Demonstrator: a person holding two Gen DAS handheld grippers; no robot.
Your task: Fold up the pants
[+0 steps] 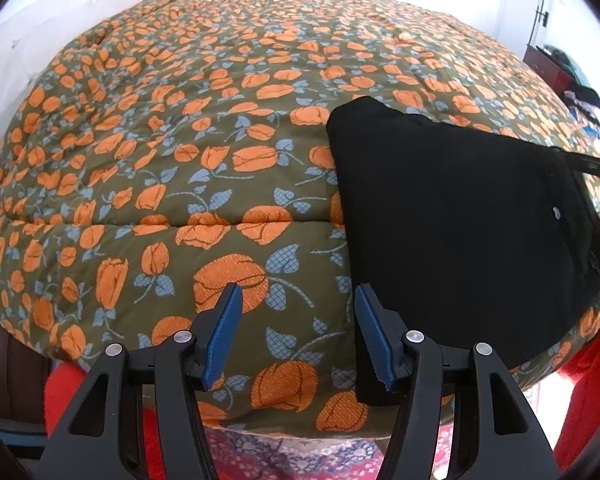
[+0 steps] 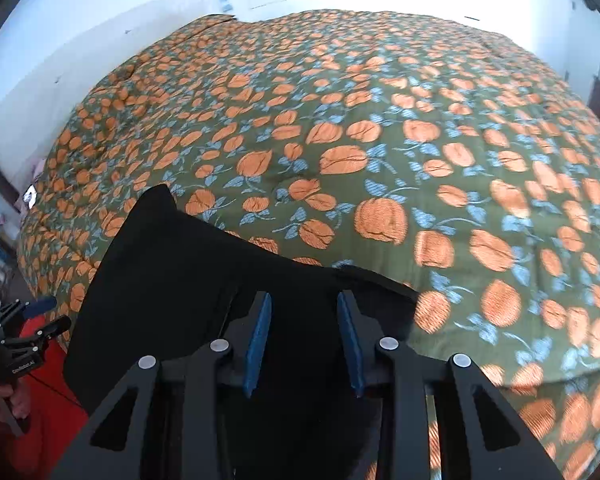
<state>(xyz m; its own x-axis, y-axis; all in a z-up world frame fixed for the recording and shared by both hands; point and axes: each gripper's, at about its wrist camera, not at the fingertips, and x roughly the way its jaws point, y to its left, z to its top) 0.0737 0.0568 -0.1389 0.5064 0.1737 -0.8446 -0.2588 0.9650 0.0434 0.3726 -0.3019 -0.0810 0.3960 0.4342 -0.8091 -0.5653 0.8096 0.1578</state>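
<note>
The black pants [image 1: 460, 216] lie folded into a compact shape on the near right part of the flowered bedspread [image 1: 180, 152]. My left gripper [image 1: 298, 300] is open and empty, its right finger just beside the pants' left edge. In the right wrist view the pants [image 2: 172, 280] lie at the lower left. My right gripper [image 2: 304, 308] is open above them, holding nothing. The left gripper [image 2: 28, 332] also shows at the far left of the right wrist view, off the bed's edge.
The bedspread [image 2: 380, 160] with orange flowers covers the whole bed. A dark red cabinet with clothes [image 1: 560, 76] stands at the far right. A red patterned rug [image 1: 300, 456] lies below the bed's near edge. White walls lie behind.
</note>
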